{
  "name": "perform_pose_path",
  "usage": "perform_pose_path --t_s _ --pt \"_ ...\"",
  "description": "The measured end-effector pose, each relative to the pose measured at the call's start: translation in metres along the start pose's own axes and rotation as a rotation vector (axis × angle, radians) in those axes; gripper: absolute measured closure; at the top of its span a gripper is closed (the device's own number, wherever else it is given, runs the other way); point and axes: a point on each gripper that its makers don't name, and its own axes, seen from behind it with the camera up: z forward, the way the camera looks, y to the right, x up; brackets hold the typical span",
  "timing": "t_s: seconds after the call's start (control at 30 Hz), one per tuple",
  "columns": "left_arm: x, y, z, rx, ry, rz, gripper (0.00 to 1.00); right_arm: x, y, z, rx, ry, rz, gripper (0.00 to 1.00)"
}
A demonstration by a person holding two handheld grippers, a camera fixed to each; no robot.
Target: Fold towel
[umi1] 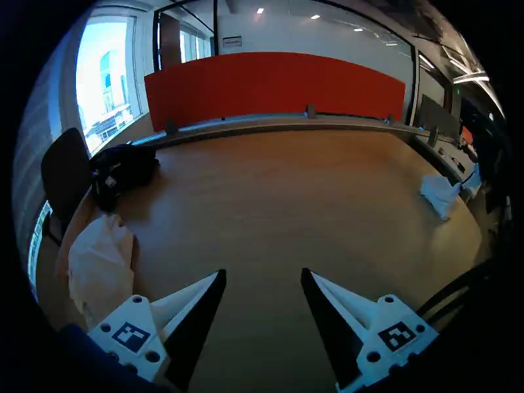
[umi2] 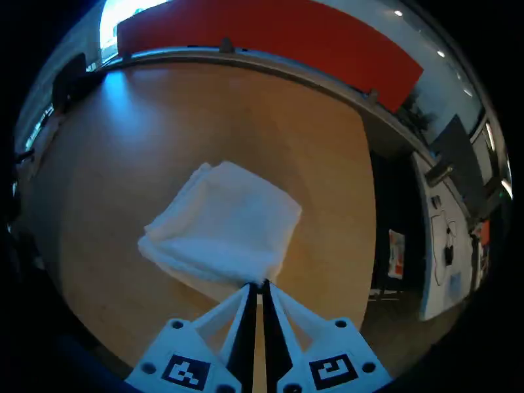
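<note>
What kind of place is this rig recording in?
Probably an open-plan office: a long wooden desk with a red divider screen along its far edge, a black office chair by the window, and glass partition walls behind.

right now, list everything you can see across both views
towel: 1, white, folded, lying on the table
table: 1, light wood, under everything
partition: 1, red, along the table's far edge
bag: 1, black, on the table at the left of the left gripper view
chair: 1, black, beyond the table's left edge in the left gripper view
bundle: 1, pale beige, soft-looking, low on the left of the left gripper view
left gripper: 1, white with black fingers, open over bare table
right gripper: 1, white with black fingers, shut on the towel's near corner
</note>
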Motion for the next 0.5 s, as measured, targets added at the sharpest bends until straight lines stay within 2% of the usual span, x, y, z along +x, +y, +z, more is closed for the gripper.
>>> perform_pose_path --t_s 0.5 --pt "-0.003 -0.001 -0.001 0.009 -0.009 0.004 0.16 -0.032 -0.001 0.018 -0.014 -0.066 0.042 0.94"
